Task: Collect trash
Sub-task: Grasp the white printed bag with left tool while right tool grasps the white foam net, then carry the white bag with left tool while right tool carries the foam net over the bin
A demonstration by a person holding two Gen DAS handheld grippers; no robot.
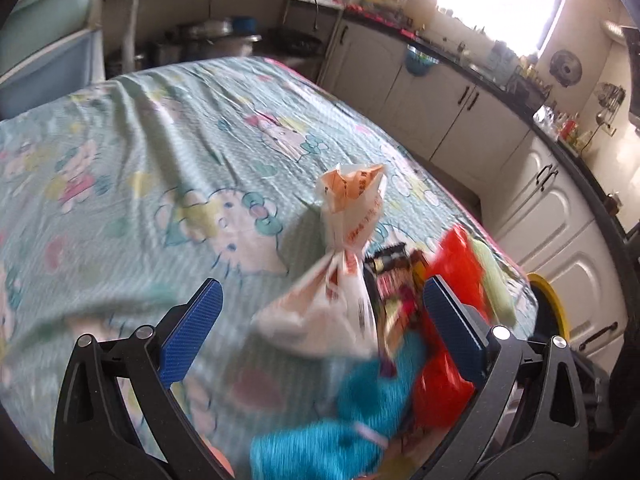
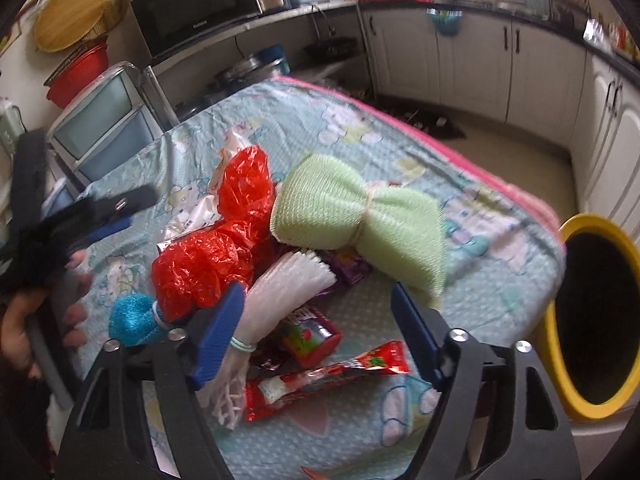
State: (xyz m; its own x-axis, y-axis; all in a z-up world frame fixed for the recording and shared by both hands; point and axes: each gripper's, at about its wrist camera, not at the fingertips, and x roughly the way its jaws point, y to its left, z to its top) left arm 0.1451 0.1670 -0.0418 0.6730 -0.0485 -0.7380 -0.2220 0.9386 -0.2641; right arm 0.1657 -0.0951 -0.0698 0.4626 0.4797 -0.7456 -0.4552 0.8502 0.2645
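Observation:
A pile of trash lies on the cartoon-print tablecloth (image 2: 496, 264). In the right wrist view I see a red plastic bag (image 2: 224, 240), a green mesh bundle (image 2: 360, 216), a white bristle bundle (image 2: 280, 292), a blue scrubber (image 2: 134, 320), a small red box (image 2: 310, 336) and a red wrapper (image 2: 332, 376). My right gripper (image 2: 316, 320) is open above the box and wrapper. In the left wrist view my left gripper (image 1: 320, 312) is open around a tied white and orange plastic bag (image 1: 340, 272), with the red bag (image 1: 448, 312) and the blue scrubber (image 1: 360, 408) beside it.
A yellow-rimmed bin (image 2: 592, 320) stands off the table's right edge, also showing in the left wrist view (image 1: 550, 304). White kitchen cabinets (image 2: 480, 64) run along the far wall. A microwave (image 2: 196, 4) and plastic drawers (image 2: 104, 128) stand at the far left.

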